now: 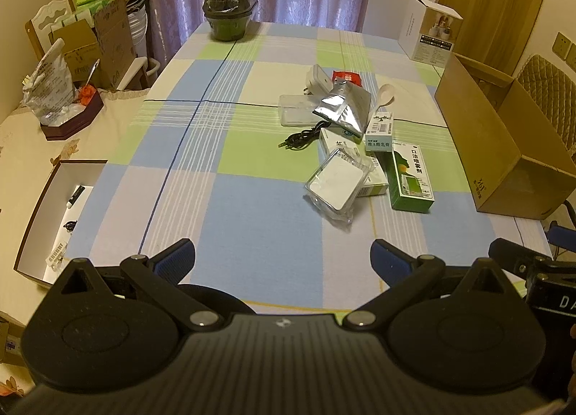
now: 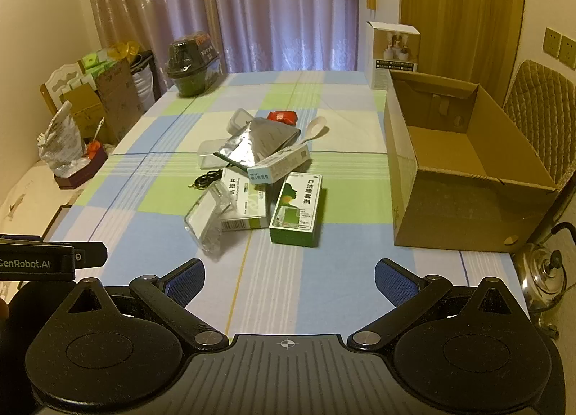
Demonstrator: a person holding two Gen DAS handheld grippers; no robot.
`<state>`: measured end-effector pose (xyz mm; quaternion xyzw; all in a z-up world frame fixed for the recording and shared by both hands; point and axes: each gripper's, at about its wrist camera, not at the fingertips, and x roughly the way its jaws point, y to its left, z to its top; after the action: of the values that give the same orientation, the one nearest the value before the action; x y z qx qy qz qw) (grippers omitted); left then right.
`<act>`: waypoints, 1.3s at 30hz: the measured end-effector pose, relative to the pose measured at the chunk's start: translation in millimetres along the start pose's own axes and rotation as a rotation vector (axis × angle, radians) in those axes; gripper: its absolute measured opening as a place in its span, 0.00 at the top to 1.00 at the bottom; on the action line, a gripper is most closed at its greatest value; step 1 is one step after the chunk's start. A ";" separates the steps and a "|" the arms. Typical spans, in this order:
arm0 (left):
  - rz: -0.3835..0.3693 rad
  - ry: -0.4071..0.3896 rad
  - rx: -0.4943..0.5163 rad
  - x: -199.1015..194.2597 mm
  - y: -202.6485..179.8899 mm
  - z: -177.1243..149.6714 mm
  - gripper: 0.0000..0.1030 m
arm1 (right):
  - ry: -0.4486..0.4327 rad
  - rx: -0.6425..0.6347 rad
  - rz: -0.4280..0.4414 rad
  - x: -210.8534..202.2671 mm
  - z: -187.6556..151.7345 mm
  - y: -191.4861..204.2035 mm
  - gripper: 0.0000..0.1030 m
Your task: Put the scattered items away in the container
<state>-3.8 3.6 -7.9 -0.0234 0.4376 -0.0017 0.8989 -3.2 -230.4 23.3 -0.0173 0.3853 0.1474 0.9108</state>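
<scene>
A heap of small items lies mid-table: a green medicine box [image 1: 410, 177] [image 2: 297, 208], a white-and-green box [image 2: 244, 204], a clear plastic case [image 1: 338, 182] [image 2: 210, 217], a silver foil pouch [image 1: 345, 105] [image 2: 257, 143], a white spoon [image 1: 385, 94] [image 2: 316, 128], a black cable [image 1: 302, 135] [image 2: 207, 177] and a red packet [image 2: 282, 116]. An open cardboard box [image 1: 504, 148] [image 2: 464, 163] stands at the right edge, with nothing visible inside. My left gripper [image 1: 282, 263] and right gripper [image 2: 289, 280] both hover open over the near cloth, short of the heap, holding nothing.
A checked cloth [image 2: 151, 177] covers the table. A dark lidded pot [image 1: 228, 9] stands at the far left, a white carton [image 2: 392, 51] at the far right. A side table on the left holds a shallow white box [image 1: 54, 213] and a bag [image 1: 48, 90]. A kettle [image 2: 543, 278] sits low right.
</scene>
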 end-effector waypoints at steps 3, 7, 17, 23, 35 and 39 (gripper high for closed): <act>0.000 0.000 -0.002 0.2 0.2 -0.5 0.01 | 0.002 0.000 0.001 0.4 -0.3 -0.3 0.00; -0.001 0.003 -0.005 -0.2 1.1 -0.7 0.01 | 0.003 0.000 0.001 1.1 -1.4 -1.3 0.00; -0.007 0.010 -0.018 -0.5 3.6 -0.6 0.01 | 0.029 0.002 -0.004 2.6 -2.6 -1.7 0.00; -0.009 0.017 -0.024 0.3 3.6 -1.1 0.01 | 0.048 0.015 -0.007 4.3 -3.2 -4.1 0.00; -0.011 0.029 -0.023 1.0 2.2 -1.1 0.01 | 0.056 0.032 -0.002 4.9 -3.9 -8.0 0.00; -0.015 0.031 -0.024 1.1 1.4 -0.6 0.01 | 0.058 0.038 -0.001 5.1 -4.1 -9.1 0.00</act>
<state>-3.6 4.9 -9.2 -0.0375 0.4515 -0.0036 0.8915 -0.1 -238.4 16.0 -0.0046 0.4144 0.1389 0.8994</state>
